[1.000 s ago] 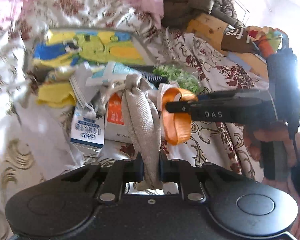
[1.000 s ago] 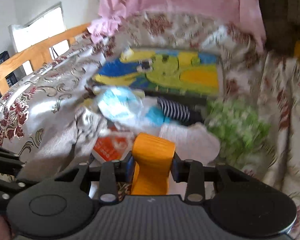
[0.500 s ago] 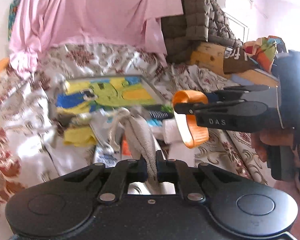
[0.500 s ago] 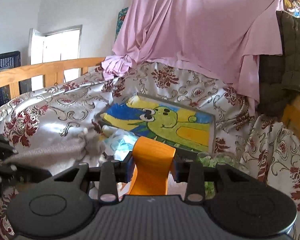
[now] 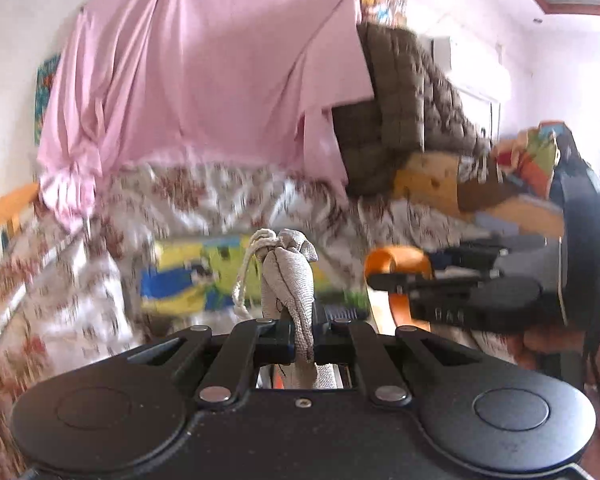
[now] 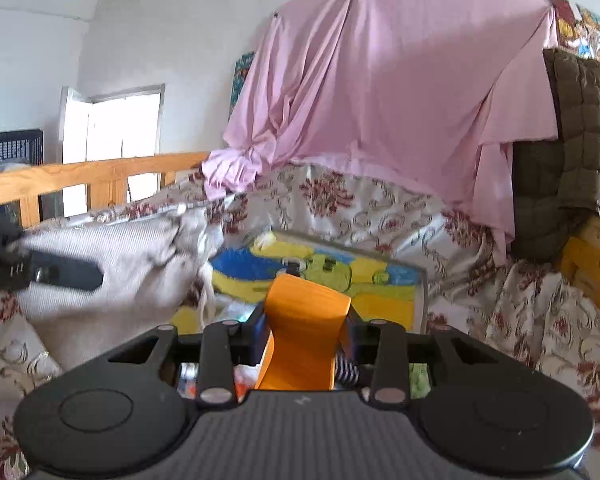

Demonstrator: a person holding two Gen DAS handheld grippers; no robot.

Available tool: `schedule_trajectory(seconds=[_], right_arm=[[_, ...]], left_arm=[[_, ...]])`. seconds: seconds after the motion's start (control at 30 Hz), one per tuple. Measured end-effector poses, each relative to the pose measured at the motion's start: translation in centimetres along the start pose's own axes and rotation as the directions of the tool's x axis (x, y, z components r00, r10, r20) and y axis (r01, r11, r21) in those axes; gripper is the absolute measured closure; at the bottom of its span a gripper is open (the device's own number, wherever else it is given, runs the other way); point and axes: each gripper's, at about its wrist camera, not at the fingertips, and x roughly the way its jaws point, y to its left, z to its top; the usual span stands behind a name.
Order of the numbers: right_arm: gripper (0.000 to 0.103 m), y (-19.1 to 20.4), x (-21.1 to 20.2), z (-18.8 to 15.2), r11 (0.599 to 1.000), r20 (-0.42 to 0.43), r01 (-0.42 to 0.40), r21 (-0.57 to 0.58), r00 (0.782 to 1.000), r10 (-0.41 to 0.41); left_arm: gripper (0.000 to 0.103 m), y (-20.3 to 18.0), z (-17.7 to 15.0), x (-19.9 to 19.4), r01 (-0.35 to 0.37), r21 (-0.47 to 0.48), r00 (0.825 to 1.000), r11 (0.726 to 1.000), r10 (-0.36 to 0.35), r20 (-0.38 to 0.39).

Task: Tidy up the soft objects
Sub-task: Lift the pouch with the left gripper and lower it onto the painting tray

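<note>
My left gripper is shut on a grey woven drawstring bag, whose tied neck and white cord stand up in front of the fingers. In the right wrist view the same bag hangs at the left from the left gripper. An orange looped band sits pinched in my shut right gripper. In the left wrist view that band and the right gripper are at the right, level with the bag and apart from it. A hand holds the right gripper's handle.
Below lies a floral bedspread with a yellow, green and blue cartoon picture on it. A pink sheet hangs behind. A brown quilted blanket is at the right, a wooden bed rail at the left.
Both grippers have risen and tilted up with the bag and band still held. The pile of packets and cloths on the bed has dropped out of view; wall and pink sheet now fill it.
</note>
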Motion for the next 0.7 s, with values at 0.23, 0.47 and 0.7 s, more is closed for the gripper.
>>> schedule_trajectory(seconds=[0.23, 0.47, 0.7], right_arm=[[0.063, -2.5, 6.1, 4.6, 0.998, 0.065, -0.024, 0.059, 0.998, 0.02], [0.063, -6.0, 16.9, 5.6, 0.967, 0.004, -0.044, 0.249, 0.999, 0.045], [0.063, -9.3, 25.6, 3.9, 0.923, -0.135, 0.002, 0.384, 0.989, 0.054]], left_arm=[[0.096, 2.0, 5.8, 6.0, -0.035, 0.009, 0.996, 0.999, 0.034, 0.085], [0.096, 5.7, 8.5, 16.9, -0.055, -0.045, 0.992, 0.997, 0.06, 0.112], [0.096, 10.0, 7.1, 27.4, -0.079, -0.151, 0.997, 0.985, 0.08, 0.001]])
